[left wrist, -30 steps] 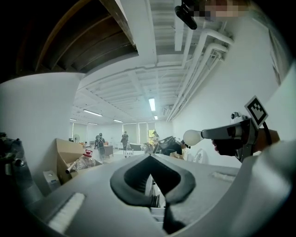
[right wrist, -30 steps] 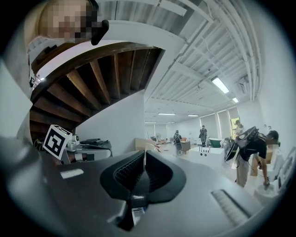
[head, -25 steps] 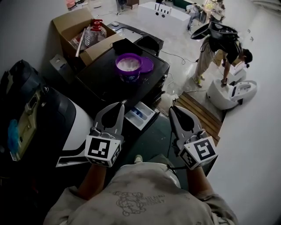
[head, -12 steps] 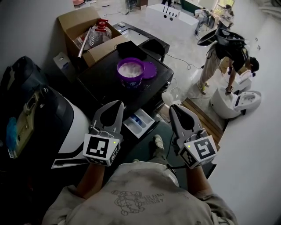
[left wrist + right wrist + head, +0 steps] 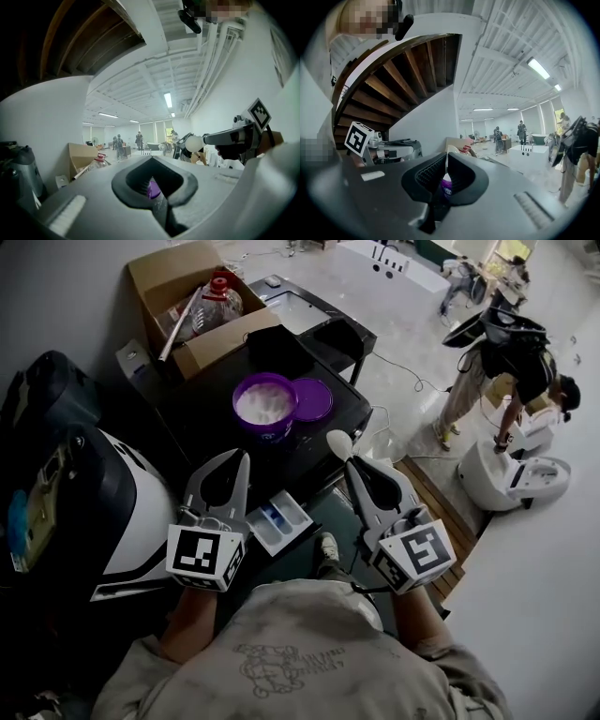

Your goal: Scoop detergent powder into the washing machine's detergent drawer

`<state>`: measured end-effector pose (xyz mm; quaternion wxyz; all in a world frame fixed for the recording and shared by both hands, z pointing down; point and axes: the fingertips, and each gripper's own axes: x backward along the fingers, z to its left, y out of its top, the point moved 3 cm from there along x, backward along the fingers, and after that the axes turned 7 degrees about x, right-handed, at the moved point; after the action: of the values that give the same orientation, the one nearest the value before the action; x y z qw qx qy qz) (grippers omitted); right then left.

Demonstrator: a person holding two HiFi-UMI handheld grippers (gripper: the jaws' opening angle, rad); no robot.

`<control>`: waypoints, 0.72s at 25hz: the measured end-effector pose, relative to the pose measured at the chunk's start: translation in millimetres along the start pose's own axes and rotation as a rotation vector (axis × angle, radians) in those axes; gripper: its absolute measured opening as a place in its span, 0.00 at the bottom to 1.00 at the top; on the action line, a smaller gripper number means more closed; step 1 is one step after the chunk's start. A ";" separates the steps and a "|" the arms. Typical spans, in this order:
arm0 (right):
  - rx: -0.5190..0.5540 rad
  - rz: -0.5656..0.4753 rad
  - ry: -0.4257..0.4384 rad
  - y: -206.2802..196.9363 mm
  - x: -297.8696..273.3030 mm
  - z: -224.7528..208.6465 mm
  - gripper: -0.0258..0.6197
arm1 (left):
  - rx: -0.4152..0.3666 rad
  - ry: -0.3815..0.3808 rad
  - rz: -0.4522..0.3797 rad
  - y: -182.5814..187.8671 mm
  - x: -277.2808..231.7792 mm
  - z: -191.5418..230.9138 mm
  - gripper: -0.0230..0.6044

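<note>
Detergent powder [image 5: 255, 403], white and fine-looking, fills one round purple plastic tub [image 5: 269, 427] standing open on the washing machine's [image 5: 202, 413] glossy black top. And there's the single lid [image 5: 313, 399], a flat purple disc lying right beside the tub. One detergent drawer [image 5: 292, 526], a white rectangular plastic tray with a blue piece inside, is pulled out from the front of the machine, and in the head view it shows between the two grippers. Over to the right gripper [image 5: 349, 463]: its jaws are pinched together on the thin white handle of one scoop [image 5: 338, 441]. The smooth rounded bowl pokes out past the tips, near the lid and clear of the tub. The left gripper [image 5: 241, 457] has its jaws closed tip to tip with nothing between them. They leave an oval gap behind the tips, and in its own view a sliver of purple shows through. Behind the machine sits one open brown cardboard box [image 5: 159, 277], and inside it is one clear plastic bottle [image 5: 222, 298] with a red cap.
</note>
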<state>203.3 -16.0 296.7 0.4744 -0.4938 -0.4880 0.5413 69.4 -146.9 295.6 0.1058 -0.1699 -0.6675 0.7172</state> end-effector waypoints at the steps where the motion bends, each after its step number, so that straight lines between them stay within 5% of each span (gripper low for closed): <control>1: -0.004 0.003 0.015 -0.4 -5.2 -8.8 0.10 | 0.000 0.015 0.002 1.3 -7.9 -0.6 0.04; 18: -0.013 0.015 0.304 -9.4 -66.7 -99.4 0.10 | 0.017 0.304 0.026 4.0 -73.0 -11.8 0.04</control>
<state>306.9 -75.8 307.2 0.5355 -0.5766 -0.4103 0.4609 141.4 -164.1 298.4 0.1975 -0.2843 -0.6353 0.6903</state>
